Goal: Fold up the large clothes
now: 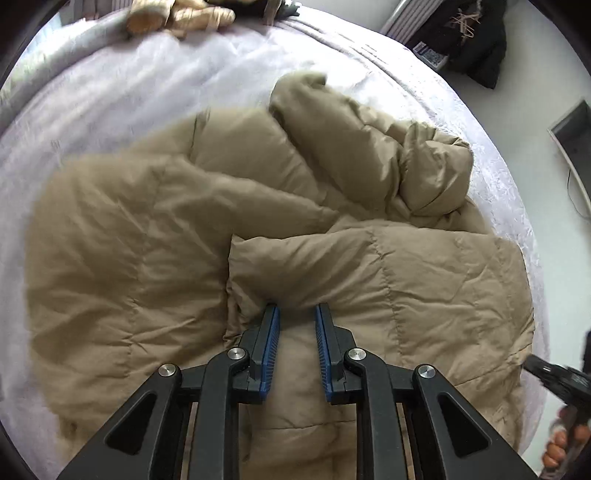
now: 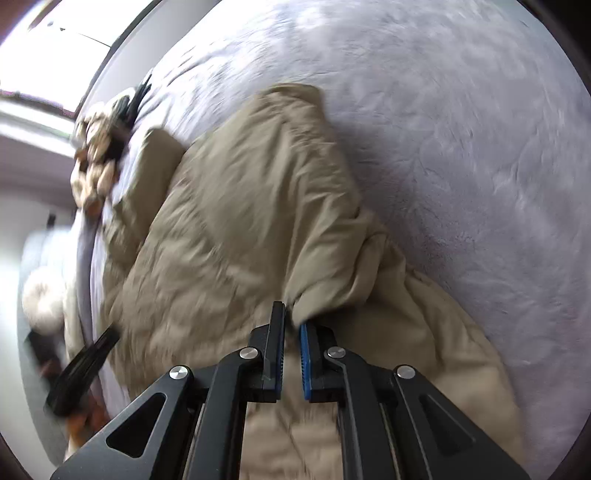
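- Pale lilac bedding covers a wide bed, and the whole scene plays out on it; grey floor shows past the far edge.
- Along the far side of the bed lies a heap of shiny beige items, with something dark beside them.
- On the floor beyond the bed sits a dark pile of clothing with hangers on top, well apart from the work.
- A large tan quilted coat is spread across the middle of the bed, puffy and creased, with stitched panels.
- One sleeve is bunched up and folded over the coat's body; a front panel edge rises in a fold just ahead of the left tongs.
- Left tongs stand slightly apart, their blue pads resting at that raised fold; whether they pinch it cannot be told.
- Right tongs are clamped together on a gathered edge of the coat, fabric bulging out beside the pads.
- Both views are blurred in places.
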Available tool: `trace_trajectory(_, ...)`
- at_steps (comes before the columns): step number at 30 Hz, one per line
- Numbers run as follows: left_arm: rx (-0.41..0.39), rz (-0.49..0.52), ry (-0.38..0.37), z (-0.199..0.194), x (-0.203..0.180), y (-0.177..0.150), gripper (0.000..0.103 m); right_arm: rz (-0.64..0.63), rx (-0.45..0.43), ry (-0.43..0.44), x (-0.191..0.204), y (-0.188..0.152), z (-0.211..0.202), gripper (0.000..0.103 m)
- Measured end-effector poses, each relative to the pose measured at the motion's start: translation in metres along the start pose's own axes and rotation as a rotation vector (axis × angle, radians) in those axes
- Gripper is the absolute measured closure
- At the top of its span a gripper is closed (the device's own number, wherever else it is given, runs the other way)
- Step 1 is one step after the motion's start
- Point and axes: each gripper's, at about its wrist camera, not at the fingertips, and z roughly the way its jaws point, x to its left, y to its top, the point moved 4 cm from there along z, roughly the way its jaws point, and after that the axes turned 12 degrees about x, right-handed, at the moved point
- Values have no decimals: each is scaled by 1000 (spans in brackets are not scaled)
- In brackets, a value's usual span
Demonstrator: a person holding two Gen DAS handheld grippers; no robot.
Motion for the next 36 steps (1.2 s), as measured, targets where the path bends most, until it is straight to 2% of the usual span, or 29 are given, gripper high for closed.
trace_trajectory(2,-4,8,-11,0,2,0,81,-99,-18,-33,12,-8,-20,81)
trace_trajectory(4,3,17,-9,3,4,1,81,-204,-90,-53,23,-10,-49,34)
trace_trajectory(5,8,21,-5,5,4,2,81,-219,-124,-46,22,-7,-58,31)
trace_trajectory(6,10,24,-2,6,4,3,81,-212,-169,-17,16,5,-68,31)
trace_trajectory(8,11,24,-1,9,5,1,81,-118,-185,45,-2,30,-70,31)
trace_trajectory(11,12,22,0,14,2,0,81,163,-138,290,-48,76,-43,35)
trace_trajectory(12,14,23,1,14,2,1,81,269,-101,409,-62,90,-25,40)
trace_trajectory(13,16,23,3,15,1,0,82,363,-66,519,-71,101,-7,52)
trace_trajectory(14,18,24,7,16,1,1,81,433,-43,593,-76,109,8,65)
trace_trajectory(15,21,26,10,16,1,1,81,458,-28,629,-75,116,16,90)
trace_trajectory(17,23,30,11,18,0,2,81,384,-46,575,-62,128,14,94)
trace_trajectory(18,23,32,10,18,-1,2,81,277,-68,495,-48,135,6,94)
trace_trajectory(19,21,36,5,19,-2,3,81,226,-75,433,-43,137,4,94)
trace_trajectory(21,18,39,-2,20,-5,2,82,138,-57,231,-40,142,11,94)
trace_trajectory(22,17,37,-1,20,-5,2,82,122,-43,176,-42,142,16,94)
trace_trajectory(24,17,36,8,21,-6,2,82,111,-41,123,-44,140,23,92)
trace_trajectory(25,18,38,8,21,-6,2,82,116,-58,105,-45,138,22,85)
trace_trajectory(26,18,40,6,20,-6,2,81,128,-73,86,-45,137,18,82)
trace_trajectory(29,18,34,-10,20,-4,1,82,116,-142,-22,-36,123,-6,82)
trace_trajectory(31,16,31,-12,20,-1,1,82,25,-195,-77,-18,104,-31,82)
trace_trajectory(33,13,33,-8,20,-1,1,82,-66,-207,-83,-4,82,-46,83)
trace_trajectory(36,9,37,-6,21,1,0,82,-166,-138,-107,8,51,-36,83)
